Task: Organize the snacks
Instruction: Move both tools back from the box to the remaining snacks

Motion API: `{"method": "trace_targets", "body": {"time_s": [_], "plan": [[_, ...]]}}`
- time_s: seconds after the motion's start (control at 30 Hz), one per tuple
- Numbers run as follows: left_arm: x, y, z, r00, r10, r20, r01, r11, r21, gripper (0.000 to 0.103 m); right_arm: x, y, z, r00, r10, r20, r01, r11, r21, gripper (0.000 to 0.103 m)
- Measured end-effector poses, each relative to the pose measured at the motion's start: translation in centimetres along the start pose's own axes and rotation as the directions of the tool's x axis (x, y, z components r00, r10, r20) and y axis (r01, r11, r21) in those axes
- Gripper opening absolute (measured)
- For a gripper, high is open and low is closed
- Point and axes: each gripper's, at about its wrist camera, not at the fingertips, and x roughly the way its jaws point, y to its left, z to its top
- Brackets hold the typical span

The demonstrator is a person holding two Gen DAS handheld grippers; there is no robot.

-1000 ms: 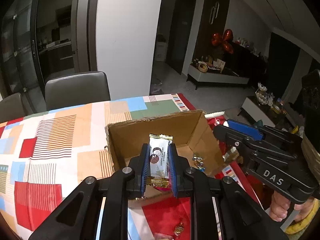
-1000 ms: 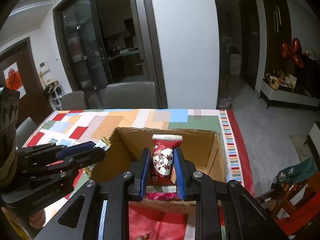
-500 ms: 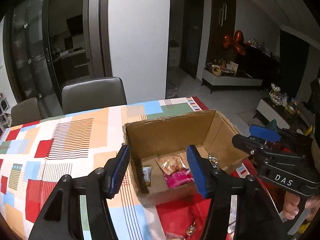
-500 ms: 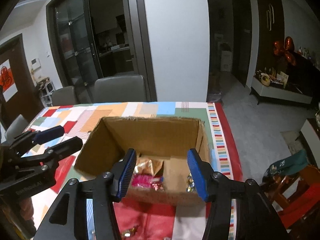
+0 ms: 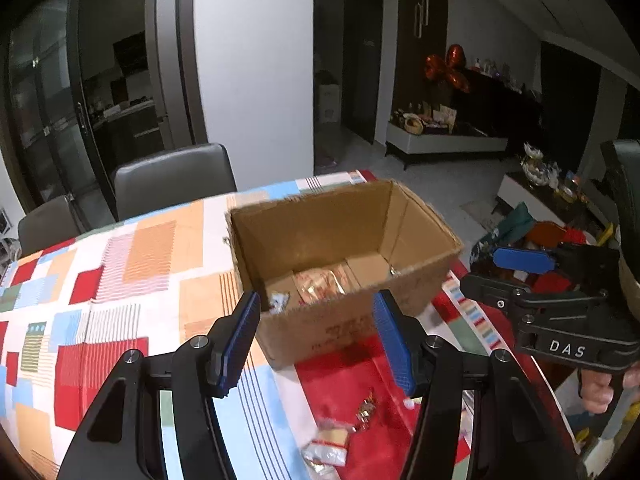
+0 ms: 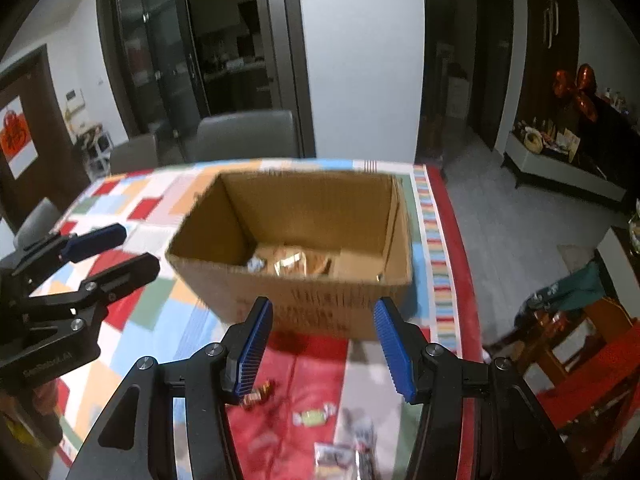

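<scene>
Two grippers stand just short of a cardboard box, each seen through its own camera.

Left wrist view: the left gripper (image 5: 316,336) has just been opening and now stands spread, nothing between its ribbed blue pads. Beyond it sits the cardboard box (image 5: 344,320), open-topped, its rough brown walls slightly bowed, on a smooth patchwork tablecloth (image 5: 132,280) of red, orange and blue blocks. Crinkly foil packets (image 5: 320,286) lie on the box floor. Near the camera, loose wrapped sweets (image 5: 332,440) rest on the cloth. At right, the right gripper (image 5: 520,276) is also spread and empty.

Right wrist view: the right gripper (image 6: 324,344), which has likewise just been opening, frames the box's near wall (image 6: 304,304). A yellow-green twist-wrapped sweet (image 6: 314,417) and flat glossy packets (image 6: 344,456) lie on the cloth in front, somewhat blurred.

Likely trouble ahead: slick wrappers could slide out from the pads; small sweets lying flat may be missed, or the cloth pinched with them; a low reach might nudge the light box toward the table's right edge.
</scene>
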Motion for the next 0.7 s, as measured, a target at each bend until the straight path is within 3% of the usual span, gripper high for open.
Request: {"method": "trace_targets", "body": {"time_s": [0.23,0.43,0.7], "plan": [[0.1,-1.8,-1.6,0.997,-0.035,-0.068,0.039,0.997,0.061,0.057,-0.1,-0.8,-2.0,0.993,-0.014,-0.114,0.015,1.0,0.008,0.054],[1.7,-2.6,-3.3,0.988,-0.052,-0.147,0.066,0.994,0.091,0.057,1.3,-1.6,-4.6,0.971,-0.022,-0.238,0.029,0.999,0.027,0.054],[4.8,-3.3,-5.6,0.955,-0.102,-0.28,0.131,0.988,0.087,0.057,3.5,-2.5,-7.3,0.938,0.0,-0.347,0.024,0.998,0.065,0.054]]}}
